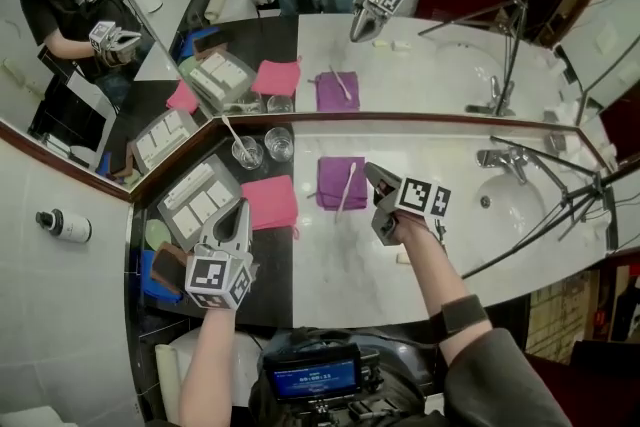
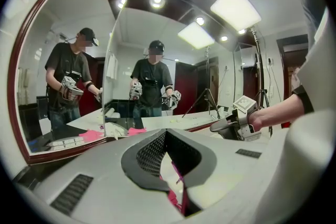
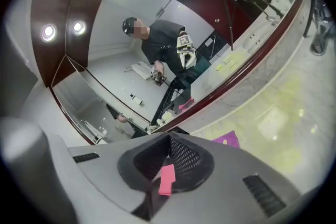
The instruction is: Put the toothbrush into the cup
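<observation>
Right gripper view is showing the right gripper point(image 3: 169, 139) being held clenched on nothing, only a small pink tab point(image 3: 167, 180) sitting between its jaws, lifted clear of the worktop point(image 3: 283, 113). Just beside it in the head view, the toothbrush point(image 1: 346, 187) is lying on the purple cloth point(image 1: 328, 185), well apart from the glass cups point(image 1: 279, 144), so the pick-up is judged not yet done. The left gripper point(image 1: 240, 210) is likewise being held closed and empty over the pink cloth point(image 1: 270, 202), apparently out of the way.
</observation>
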A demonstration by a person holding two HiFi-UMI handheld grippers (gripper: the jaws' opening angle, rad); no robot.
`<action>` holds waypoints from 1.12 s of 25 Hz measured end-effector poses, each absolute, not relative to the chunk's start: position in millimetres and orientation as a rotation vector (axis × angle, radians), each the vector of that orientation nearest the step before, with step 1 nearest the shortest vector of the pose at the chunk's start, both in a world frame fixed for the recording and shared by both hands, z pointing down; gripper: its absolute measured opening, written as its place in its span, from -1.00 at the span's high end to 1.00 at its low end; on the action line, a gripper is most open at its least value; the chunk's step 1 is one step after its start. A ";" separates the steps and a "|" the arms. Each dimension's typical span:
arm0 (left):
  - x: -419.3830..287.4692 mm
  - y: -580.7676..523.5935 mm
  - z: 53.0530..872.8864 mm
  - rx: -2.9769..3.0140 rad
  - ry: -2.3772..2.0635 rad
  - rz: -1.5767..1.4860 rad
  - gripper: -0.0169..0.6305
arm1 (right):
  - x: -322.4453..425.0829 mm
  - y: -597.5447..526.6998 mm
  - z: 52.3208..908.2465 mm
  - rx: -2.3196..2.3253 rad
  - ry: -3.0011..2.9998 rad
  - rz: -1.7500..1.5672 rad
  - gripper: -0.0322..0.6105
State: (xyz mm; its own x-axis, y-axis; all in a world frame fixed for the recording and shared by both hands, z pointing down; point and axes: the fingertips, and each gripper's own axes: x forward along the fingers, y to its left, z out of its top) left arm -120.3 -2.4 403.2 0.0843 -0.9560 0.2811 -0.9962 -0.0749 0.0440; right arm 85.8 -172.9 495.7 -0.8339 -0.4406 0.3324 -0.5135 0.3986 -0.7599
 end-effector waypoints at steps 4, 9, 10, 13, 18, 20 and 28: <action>-123.5 1.0 403.2 2.118 -1.982 0.259 0.95 | 118.5 -168.4 482.0 0.962 -2.597 1.485 0.90; -133.3 3.4 400.3 2.093 -2.008 0.244 0.95 | 172.0 -166.6 478.1 1.114 -2.598 1.561 0.90; -135.7 4.0 399.9 2.088 -2.013 0.240 0.95 | 180.9 -166.6 478.4 1.131 -2.614 1.607 0.90; -141.1 5.3 400.2 2.071 -2.024 0.229 0.95 | 211.6 -165.4 482.2 1.213 -2.632 1.732 0.90; -145.6 7.4 401.7 2.056 -2.028 0.216 0.95 | 265.0 -160.8 486.3 1.408 -2.584 1.800 0.90; -145.0 9.4 403.5 2.064 -2.013 0.208 0.95 | 278.1 -159.8 492.1 1.450 -2.569 1.789 0.90; -143.6 10.7 402.9 2.092 -2.027 0.238 0.95 | 273.5 -161.0 498.6 1.425 -2.583 1.751 0.90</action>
State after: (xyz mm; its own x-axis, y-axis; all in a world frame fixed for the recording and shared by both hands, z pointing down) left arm -143.6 10.7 402.9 0.0361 -0.9633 0.2659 -0.9987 -0.0254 0.0436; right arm 273.5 -161.0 498.6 -0.6206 -0.7579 0.2010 -0.4672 0.1516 -0.8710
